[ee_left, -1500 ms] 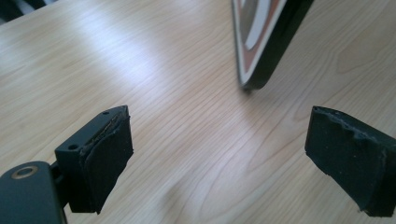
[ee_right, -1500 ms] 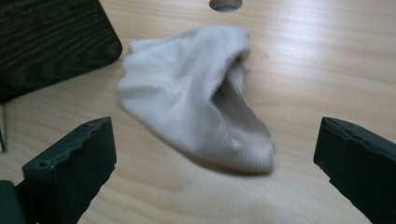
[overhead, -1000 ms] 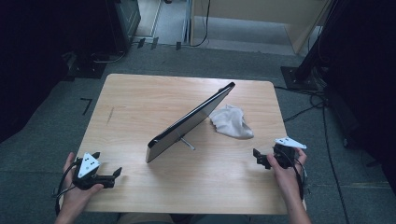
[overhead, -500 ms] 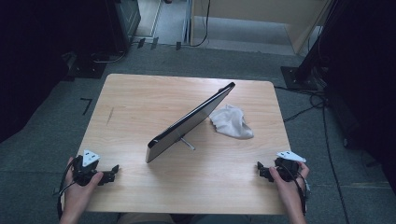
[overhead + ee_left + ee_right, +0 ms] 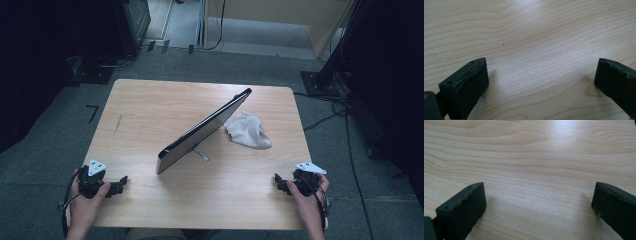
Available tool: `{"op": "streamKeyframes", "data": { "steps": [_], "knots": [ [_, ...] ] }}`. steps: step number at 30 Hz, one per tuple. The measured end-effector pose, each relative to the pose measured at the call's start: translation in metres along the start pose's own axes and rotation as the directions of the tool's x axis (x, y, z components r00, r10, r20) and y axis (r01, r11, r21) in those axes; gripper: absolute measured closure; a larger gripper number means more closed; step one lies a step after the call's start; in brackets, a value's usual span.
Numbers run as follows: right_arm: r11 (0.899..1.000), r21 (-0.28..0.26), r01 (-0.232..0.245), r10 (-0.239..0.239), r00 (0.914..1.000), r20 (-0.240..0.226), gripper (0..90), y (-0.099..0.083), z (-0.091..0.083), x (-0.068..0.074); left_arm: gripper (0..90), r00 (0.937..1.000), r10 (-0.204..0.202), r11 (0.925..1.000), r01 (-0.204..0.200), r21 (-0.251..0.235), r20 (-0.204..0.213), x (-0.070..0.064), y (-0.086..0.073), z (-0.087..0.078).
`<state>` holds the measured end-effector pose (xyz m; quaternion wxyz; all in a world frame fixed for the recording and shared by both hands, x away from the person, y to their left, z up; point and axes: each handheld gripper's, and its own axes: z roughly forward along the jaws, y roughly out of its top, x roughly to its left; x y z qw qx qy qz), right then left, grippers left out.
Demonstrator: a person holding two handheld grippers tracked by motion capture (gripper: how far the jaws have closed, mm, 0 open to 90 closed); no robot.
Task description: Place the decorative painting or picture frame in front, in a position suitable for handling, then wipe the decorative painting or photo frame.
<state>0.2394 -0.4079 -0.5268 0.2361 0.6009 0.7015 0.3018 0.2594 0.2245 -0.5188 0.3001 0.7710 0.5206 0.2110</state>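
The left tongs [image 5: 121,181] are held low at the near left corner of the light wooden desk [image 5: 150,105], their black jaws spread wide with nothing between them; in the left gripper view the left tongs [image 5: 541,82] frame bare wood grain. The right tongs [image 5: 278,181] are held at the near right edge, jaws likewise parted and empty, and in the right gripper view the right tongs [image 5: 539,202] are seen over plain desk surface. A dark, flat, slim tablet [image 5: 202,131] is propped at the middle of the desk, tilted on a thin metal kickstand [image 5: 200,152], well apart from both tongs. A crumpled white cloth [image 5: 247,130] is seen lying just beside the tablet's far right end, on the right half of the desk. Grey carpeted floor [image 5: 60,140] is seen around the desk.
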Motion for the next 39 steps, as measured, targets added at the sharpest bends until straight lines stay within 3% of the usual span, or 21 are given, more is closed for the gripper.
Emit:
{"op": "streamKeyframes", "data": {
  "steps": [39],
  "knots": [
    [1.000,0.001,0.000,0.000,1.0000,0.000,0.0,0.0000,-0.0001,0.0000,0.0,0.9999,-0.009,1.0000,0.009,0.000,-0.006,-0.0014,0.0018,0.0016]
  ]
}}
